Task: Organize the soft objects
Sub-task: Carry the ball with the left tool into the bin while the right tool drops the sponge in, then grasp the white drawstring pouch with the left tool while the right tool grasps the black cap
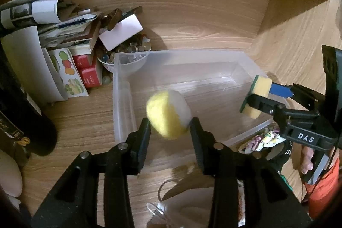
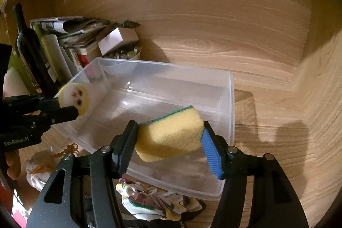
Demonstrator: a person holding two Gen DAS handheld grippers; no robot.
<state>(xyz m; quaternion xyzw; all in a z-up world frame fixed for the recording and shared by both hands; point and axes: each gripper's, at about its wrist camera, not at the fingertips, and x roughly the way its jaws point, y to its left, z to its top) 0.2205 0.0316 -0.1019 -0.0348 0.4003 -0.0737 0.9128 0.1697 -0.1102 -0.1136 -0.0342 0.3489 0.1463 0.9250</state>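
Two grippers hang above one clear plastic bin [image 2: 226, 99], each pinching something soft. The left gripper [image 1: 170, 128] has its jaws pressed against a round yellow and white plush toy [image 1: 168, 113], held over the bin's left end; from the right wrist view the toy [image 2: 73, 98] shows a small face with dark eyes. The right gripper [image 2: 170, 138] clamps a yellow sponge [image 2: 171, 135] with a green scouring layer, squeezed between a black pad and a blue pad, over the bin's near right part. The toy is blurred in the left view, so its surface detail is hard to read there. A patterned cloth [image 2: 149, 200] lies crumpled on the wooden surface just beside the bin's near wall, partly hidden behind the right gripper's arms. Another pale bundle with orange string [image 2: 46, 161] sits near the bin's near left corner. Beyond the bin stand a dark bottle [image 2: 32, 52], stacked papers [image 1: 42, 14] and a bowl of small trinkets [image 1: 128, 52], touching the bin's far left corner.
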